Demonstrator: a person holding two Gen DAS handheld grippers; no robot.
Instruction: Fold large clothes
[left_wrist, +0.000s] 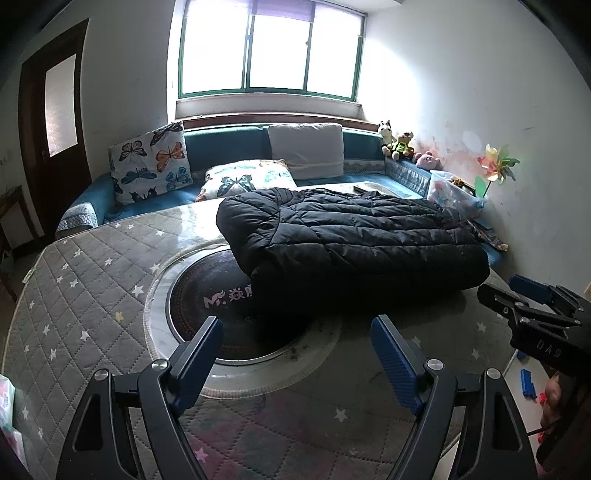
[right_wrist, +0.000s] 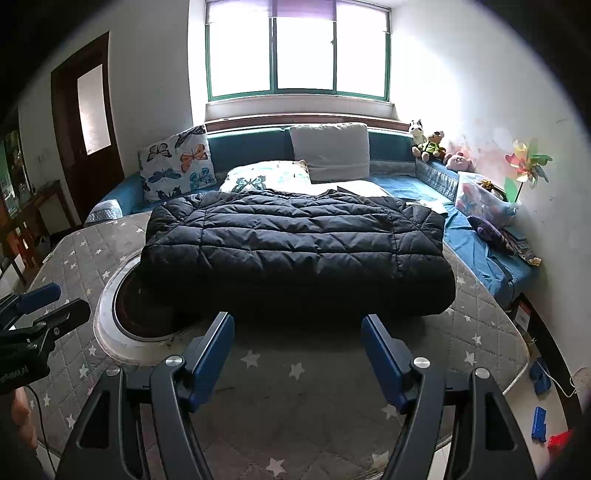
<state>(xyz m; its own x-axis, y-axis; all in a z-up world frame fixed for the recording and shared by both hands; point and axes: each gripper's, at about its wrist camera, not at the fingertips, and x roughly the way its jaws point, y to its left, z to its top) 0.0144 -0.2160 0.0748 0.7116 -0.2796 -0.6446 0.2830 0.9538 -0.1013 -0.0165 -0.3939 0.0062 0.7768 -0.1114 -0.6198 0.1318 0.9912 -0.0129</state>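
The black puffer jacket (right_wrist: 295, 247) lay already folded into a thick slab on the quilt-covered worktop (right_wrist: 92, 254), at twelve o'clock from both grippers. It looked light, soft and springy, with a slick shell likely to slip, so a hold on its near doubled edge seemed best. The right gripper (right_wrist: 297, 354) and left gripper (left_wrist: 295, 354) both stood wide open, holding nothing, short of the jacket. Butterfly cushions (right_wrist: 177, 162) on the blue sofa (right_wrist: 406, 184) sat behind it; a toy box (right_wrist: 480, 203) lay at two o'clock.
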